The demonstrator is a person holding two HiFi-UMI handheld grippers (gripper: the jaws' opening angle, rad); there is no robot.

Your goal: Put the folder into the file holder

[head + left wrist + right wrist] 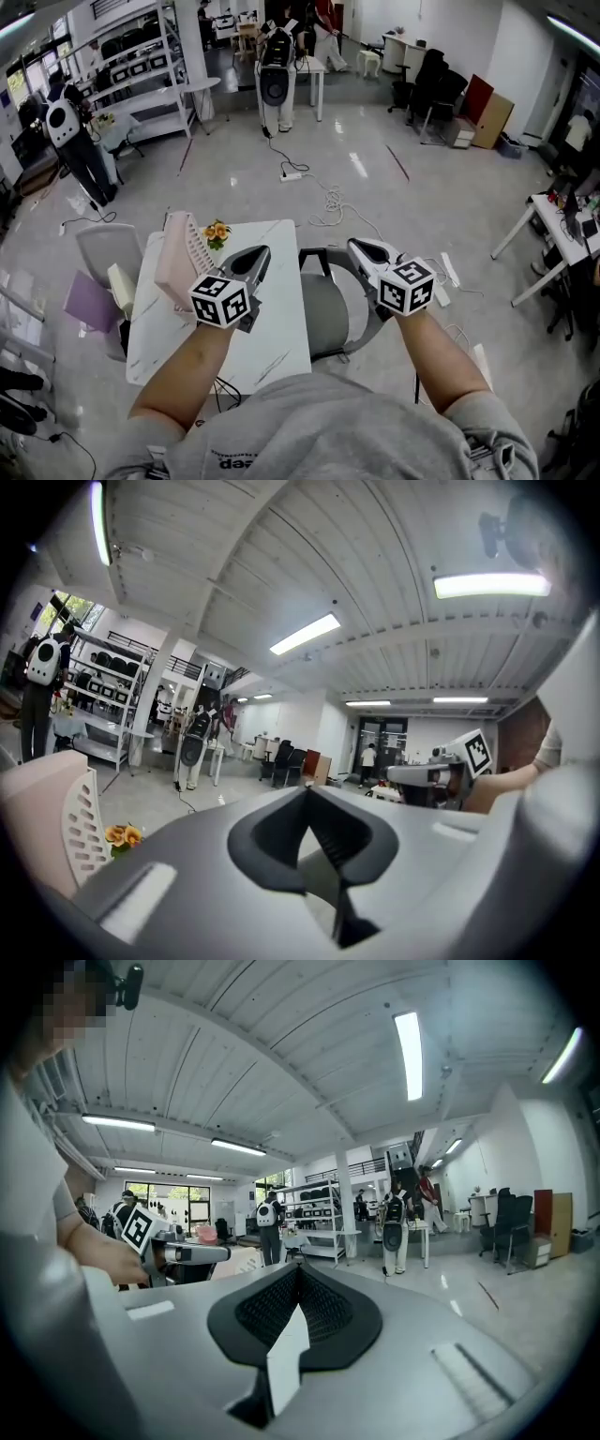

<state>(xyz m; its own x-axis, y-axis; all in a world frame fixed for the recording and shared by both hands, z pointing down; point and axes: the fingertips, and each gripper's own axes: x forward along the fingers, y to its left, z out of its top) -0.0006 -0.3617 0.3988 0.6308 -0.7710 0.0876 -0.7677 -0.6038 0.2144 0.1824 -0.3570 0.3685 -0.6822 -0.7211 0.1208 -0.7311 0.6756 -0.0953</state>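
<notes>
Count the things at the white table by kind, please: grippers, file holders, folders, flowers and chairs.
Grippers: 2, the left gripper and the right gripper
File holder: 1, pink
Folder: 1, purple
Flowers: 1 bunch
Chairs: 2, the grey chair and the pale chair
Total: 7

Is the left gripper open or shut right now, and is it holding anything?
Shut and empty. In its own view, the left gripper has its jaws together at the tips, with nothing between them.
</notes>
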